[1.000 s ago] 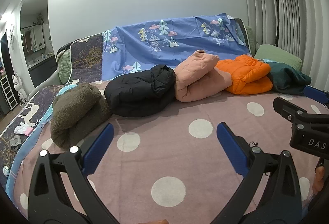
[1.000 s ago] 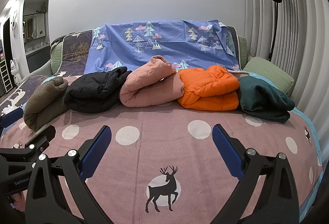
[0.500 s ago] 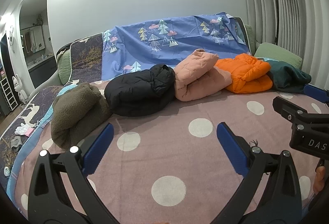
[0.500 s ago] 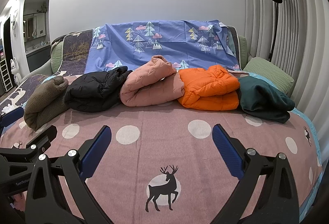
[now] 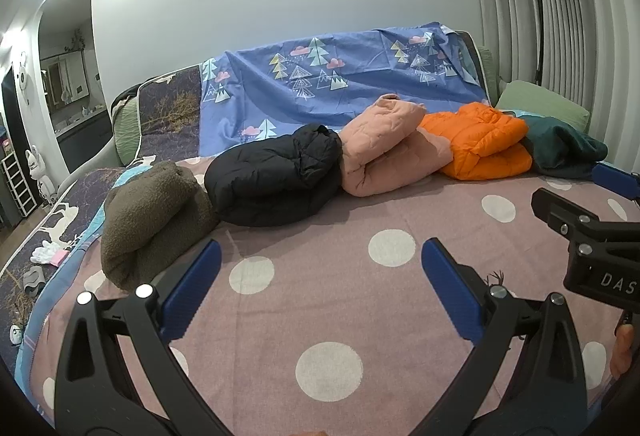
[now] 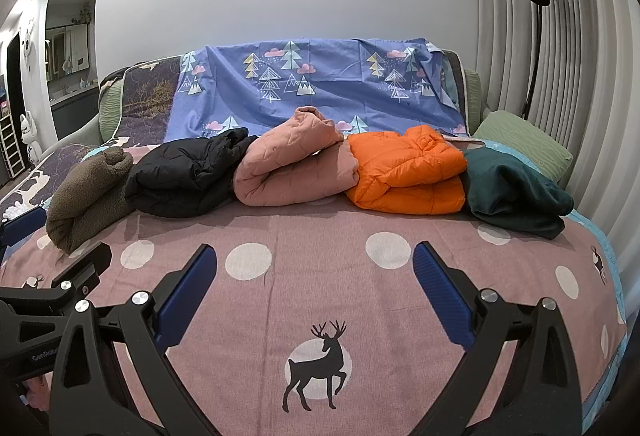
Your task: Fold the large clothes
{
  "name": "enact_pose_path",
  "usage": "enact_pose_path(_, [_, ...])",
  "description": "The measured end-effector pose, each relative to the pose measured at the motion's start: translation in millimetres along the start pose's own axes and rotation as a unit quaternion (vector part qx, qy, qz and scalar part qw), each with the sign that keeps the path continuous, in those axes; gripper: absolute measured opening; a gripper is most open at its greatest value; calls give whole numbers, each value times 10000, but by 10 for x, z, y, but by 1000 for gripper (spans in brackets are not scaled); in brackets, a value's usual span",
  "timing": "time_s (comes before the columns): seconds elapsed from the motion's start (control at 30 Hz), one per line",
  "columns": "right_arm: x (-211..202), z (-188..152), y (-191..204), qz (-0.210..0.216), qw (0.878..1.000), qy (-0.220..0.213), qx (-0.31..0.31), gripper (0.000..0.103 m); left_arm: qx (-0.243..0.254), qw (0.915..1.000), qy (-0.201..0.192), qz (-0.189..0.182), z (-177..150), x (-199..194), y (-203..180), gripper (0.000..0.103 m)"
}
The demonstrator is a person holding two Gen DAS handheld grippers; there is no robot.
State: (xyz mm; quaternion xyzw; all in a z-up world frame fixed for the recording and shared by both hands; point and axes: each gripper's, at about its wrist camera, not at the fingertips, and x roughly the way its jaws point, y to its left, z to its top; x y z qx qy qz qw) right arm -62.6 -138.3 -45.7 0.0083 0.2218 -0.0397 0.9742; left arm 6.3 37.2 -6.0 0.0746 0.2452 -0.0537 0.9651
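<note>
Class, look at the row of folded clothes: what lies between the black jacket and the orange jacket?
The folded pink quilted jacket lies between the black jacket and the orange jacket, touching both. The right wrist view shows it best.

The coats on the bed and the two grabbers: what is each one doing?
brown fleece: folded
black jacket: folded
pink jacket: folded
orange jacket: folded
green garment: folded
left gripper: open, empty
right gripper: open, empty
</note>
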Motion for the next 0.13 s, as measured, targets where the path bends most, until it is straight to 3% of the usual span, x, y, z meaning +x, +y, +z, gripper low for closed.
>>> enact_pose_path(0.13, [4, -9, -4, 6, 10000, 11, -8, 99, 14, 10000, 2, 3, -1, 4, 5, 101])
